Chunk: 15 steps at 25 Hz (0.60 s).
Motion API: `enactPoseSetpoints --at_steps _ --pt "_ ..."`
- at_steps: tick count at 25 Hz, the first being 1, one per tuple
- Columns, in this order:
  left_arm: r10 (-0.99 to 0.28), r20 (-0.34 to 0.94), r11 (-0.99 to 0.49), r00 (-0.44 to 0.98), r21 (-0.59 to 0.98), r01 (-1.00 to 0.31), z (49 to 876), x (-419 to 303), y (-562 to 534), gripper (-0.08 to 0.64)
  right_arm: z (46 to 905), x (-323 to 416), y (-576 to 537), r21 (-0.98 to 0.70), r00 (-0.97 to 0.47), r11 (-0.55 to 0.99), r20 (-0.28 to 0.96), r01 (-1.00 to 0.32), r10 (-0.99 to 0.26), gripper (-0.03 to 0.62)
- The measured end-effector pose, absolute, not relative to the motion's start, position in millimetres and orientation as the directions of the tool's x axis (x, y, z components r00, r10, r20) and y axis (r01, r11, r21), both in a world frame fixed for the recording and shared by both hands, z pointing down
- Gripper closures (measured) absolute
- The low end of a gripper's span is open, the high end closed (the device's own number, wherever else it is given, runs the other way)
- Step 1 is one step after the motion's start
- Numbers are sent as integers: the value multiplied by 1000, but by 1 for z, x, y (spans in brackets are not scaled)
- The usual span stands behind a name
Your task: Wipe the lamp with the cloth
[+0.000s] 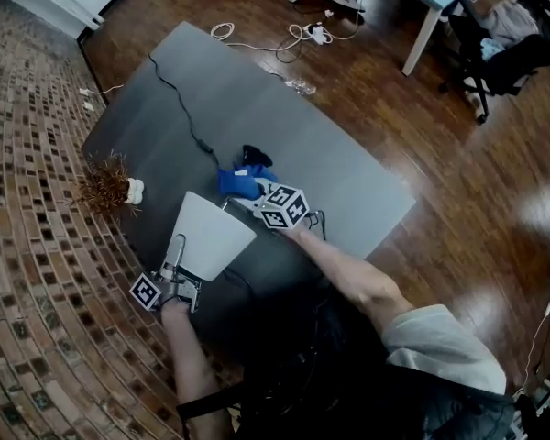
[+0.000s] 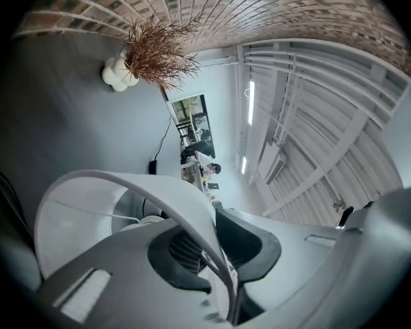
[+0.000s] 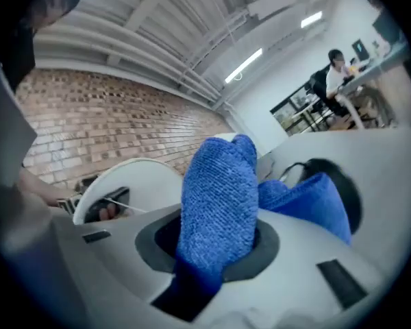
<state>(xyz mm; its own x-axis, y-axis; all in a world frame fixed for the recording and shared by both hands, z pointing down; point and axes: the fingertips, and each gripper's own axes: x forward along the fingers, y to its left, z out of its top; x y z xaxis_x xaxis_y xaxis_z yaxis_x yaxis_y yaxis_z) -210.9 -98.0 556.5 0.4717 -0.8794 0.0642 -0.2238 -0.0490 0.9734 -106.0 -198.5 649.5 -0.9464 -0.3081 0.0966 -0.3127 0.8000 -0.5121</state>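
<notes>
Wiping step is in hand, likely early on. Lamp (image 1: pixel 211 235) is lying tilted near the table (image 1: pixel 348 186) edge closest to the person, with the white shade mouth facing 7 o'clock and the narrow end at 1 o'clock. Left gripper (image 1: pixel 178 250) is coming in from 7 o'clock, its fingers pinching the thin shade rim, one inside and one outside. Right gripper (image 1: pixel 255 193) is pinching the blue cloth (image 1: pixel 238 183) tight between its fingers, and the cloth is bunching out past the tips. The cloth is sitting at the shade's narrow end, at 1 o'clock of the shade; contact there looks likely but I cannot tell for sure. A dark part (image 1: pixel 255 157) beyond it may be the lamp base. Next move probably calls for dragging the cloth down the shade toward 7 o'clock with light pressure, since the shade looks flimsy, while the left grip is steadying it, then rolling the shade to reach unwiped sides.
</notes>
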Motion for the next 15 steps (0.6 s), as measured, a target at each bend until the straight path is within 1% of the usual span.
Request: enactPoseSetpoints --at_steps 1,3,4,5,6,7,8,9,10,11,12,14,15 --pt "-878 65 -51 474 973 -227 557 -210 -98 520 644 -117 -184 -534 -971 814 67 -229 -230 499" --pt "-878 65 -54 475 971 -233 556 -210 -99 520 641 -136 -153 -570 -997 819 48 -71 -53 498" --pt "-879 65 -55 472 971 -235 556 -211 -98 520 642 -140 -144 -581 -999 814 49 -27 1 497" --pt "-881 64 -54 469 970 -235 557 -211 -97 518 642 -137 -143 -577 -999 816 49 -23 7 498" --pt "-882 64 -54 467 971 -235 557 -212 -95 518 638 -128 -151 -561 -998 825 44 -60 -43 499" --pt "-883 63 -54 465 971 -233 558 -212 -95 518 632 -113 -169 -544 -990 829 26 -132 -141 499" --pt "-885 61 -53 462 972 -229 558 -213 -95 518 626 -94 -193 -537 -964 813 2 -226 -267 499" --pt "-886 58 -53 459 973 -224 558 -213 -96 518 624 -74 -219 -542 -922 777 -9 -320 -386 499" --pt "-887 55 -54 458 974 -220 558 -214 -98 518 628 -58 -240 -549 -883 736 6 -395 -470 499" --pt "-887 54 -55 459 974 -219 557 -213 -98 518 638 -48 -256 -546 -859 707 49 -450 -509 499" --pt "-885 55 -55 463 973 -222 557 -212 -98 518 651 -42 -265 -525 -848 695 107 -491 -519 499" --pt "-879 63 -56 473 971 -234 556 -210 -96 518 665 -27 -279 -436 -810 691 194 -577 -554 494" --pt "-877 66 -57 476 969 -239 557 -208 -96 518 663 -13 -287 -377 -764 670 216 -639 -607 494"
